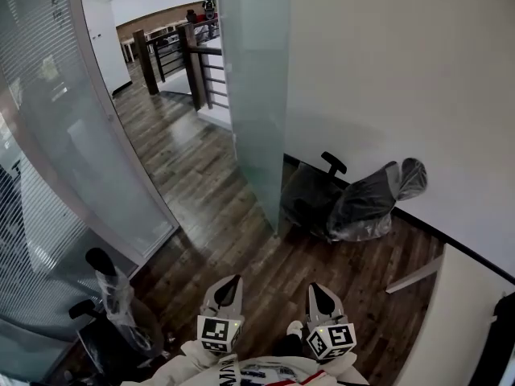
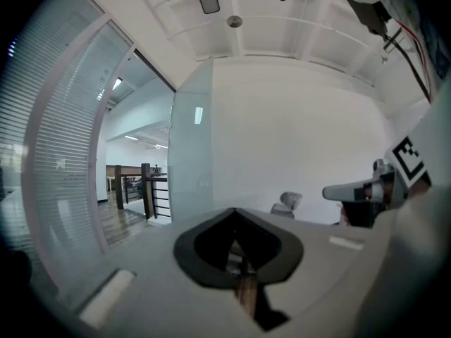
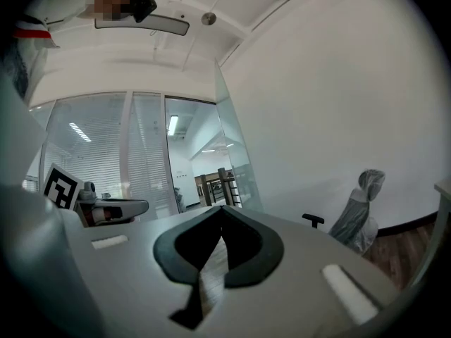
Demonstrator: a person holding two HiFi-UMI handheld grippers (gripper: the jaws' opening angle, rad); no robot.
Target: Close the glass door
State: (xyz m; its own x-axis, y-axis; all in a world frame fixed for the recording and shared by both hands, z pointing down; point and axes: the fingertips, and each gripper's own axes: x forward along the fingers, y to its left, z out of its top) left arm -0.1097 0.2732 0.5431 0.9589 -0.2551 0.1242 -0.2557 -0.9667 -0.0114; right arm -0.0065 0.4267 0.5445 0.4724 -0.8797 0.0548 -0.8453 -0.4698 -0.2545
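Observation:
The frosted glass door (image 1: pixel 256 95) stands swung open, its free edge near the white wall and the floor ahead of me. It also shows in the left gripper view as a pale panel, the door (image 2: pixel 190 153), and in the right gripper view as the door (image 3: pixel 236 160). My left gripper (image 1: pixel 228 284) and right gripper (image 1: pixel 318 289) are held side by side close to my body, well short of the door. The left gripper (image 2: pixel 235 211) has its jaw tips together with nothing between them. The right gripper (image 3: pixel 221 208) is likewise shut and empty.
A glass partition wall (image 1: pixel 96 159) with blinds runs along the left. An office chair wrapped in plastic (image 1: pixel 354 199) lies against the right wall behind the door. Another wrapped chair (image 1: pixel 113 304) stands at lower left. Wooden floor leads through the doorway to a railing (image 1: pixel 173 51).

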